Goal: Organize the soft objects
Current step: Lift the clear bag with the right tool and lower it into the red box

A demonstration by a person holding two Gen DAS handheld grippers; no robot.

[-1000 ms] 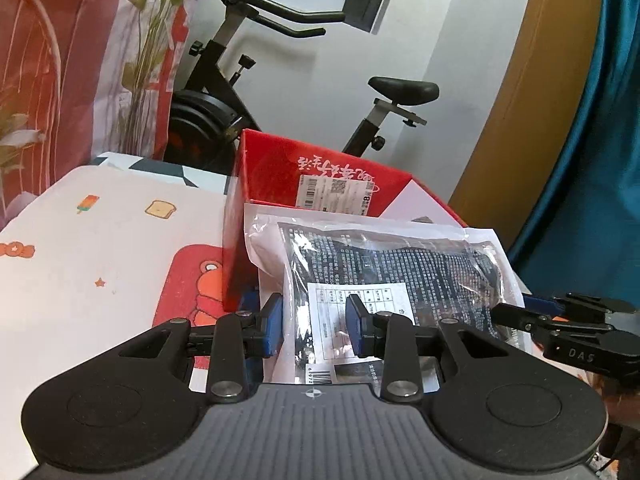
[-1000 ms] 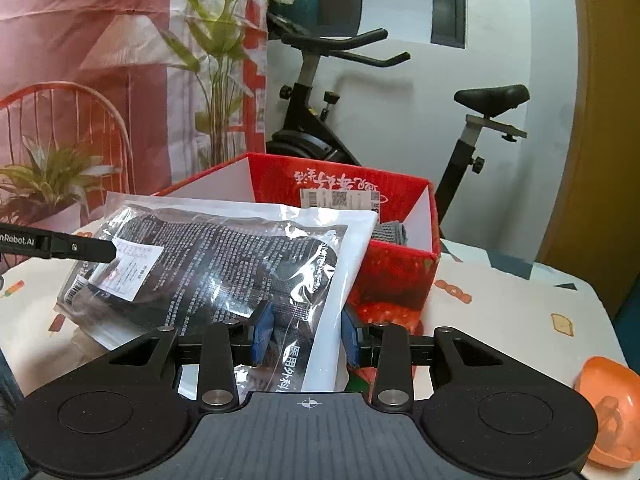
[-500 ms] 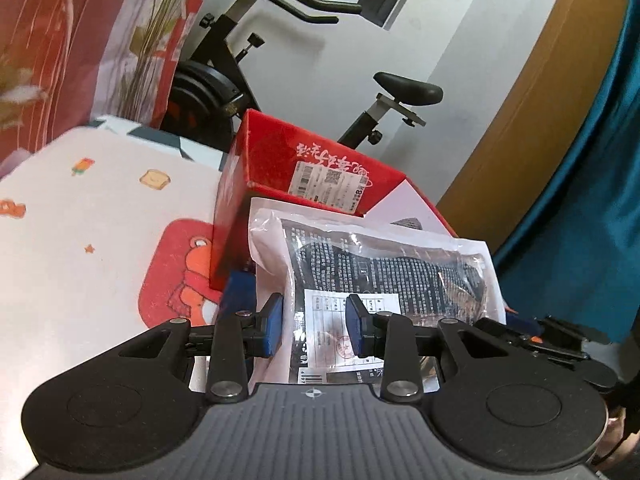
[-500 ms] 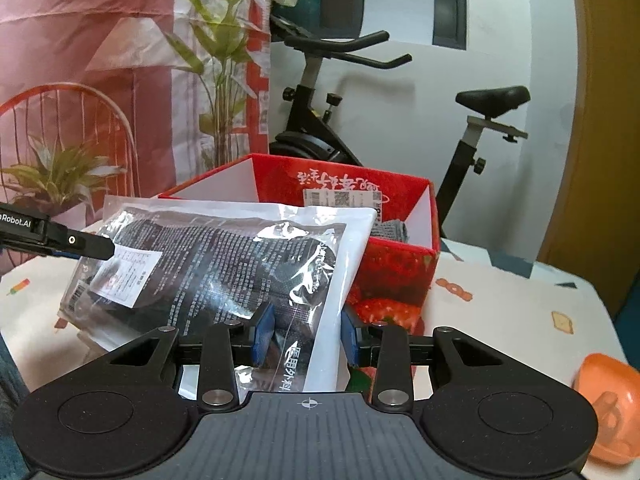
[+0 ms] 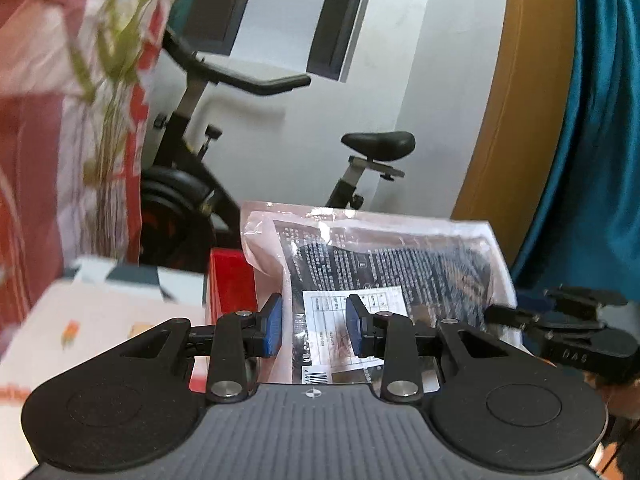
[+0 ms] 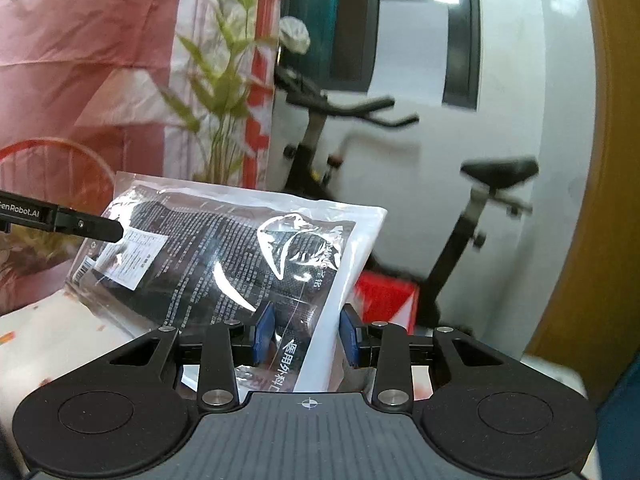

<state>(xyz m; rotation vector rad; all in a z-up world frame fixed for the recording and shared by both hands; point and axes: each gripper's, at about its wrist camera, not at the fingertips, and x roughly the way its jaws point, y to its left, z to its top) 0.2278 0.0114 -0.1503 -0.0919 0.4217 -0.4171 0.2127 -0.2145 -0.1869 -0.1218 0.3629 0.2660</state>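
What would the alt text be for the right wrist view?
The right gripper holds one end of a clear plastic bag of dark fabric; the left gripper holds the far end. Behind them are a red box and an exercise bike.

Two grippers, the left gripper [image 5: 314,330] and the right gripper [image 6: 307,338], one clear plastic package [image 5: 384,264] at twelve o'clock, one red box [image 5: 230,280] at ten o'clock, one exercise bike [image 5: 248,148] and one leafy plant [image 6: 218,96] at eleven o'clock.
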